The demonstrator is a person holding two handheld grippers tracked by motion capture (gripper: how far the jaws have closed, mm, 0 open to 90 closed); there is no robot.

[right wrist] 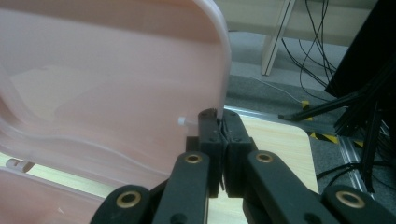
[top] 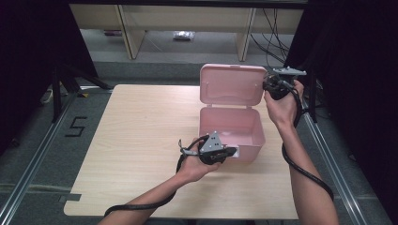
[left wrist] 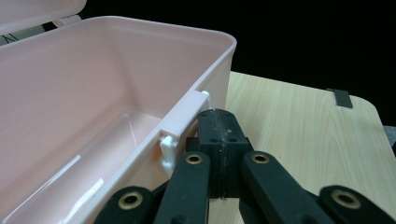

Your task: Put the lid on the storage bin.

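Two grippers hold an open pink plastic box point(top: 231, 131) on a tabletop point(top: 141, 140).
Left gripper point(top: 232, 151) is closed tight beside the front latch point(left wrist: 180, 126); right gripper point(top: 268, 84) pinches the upright lid point(top: 232, 84).

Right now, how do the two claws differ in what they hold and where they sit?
The left claw is low at the box front wall, shut beside the white latch; whether it grips anything is unclear. The right claw is raised, shut on the upright lid edge. Both are shut, at the same pink box.
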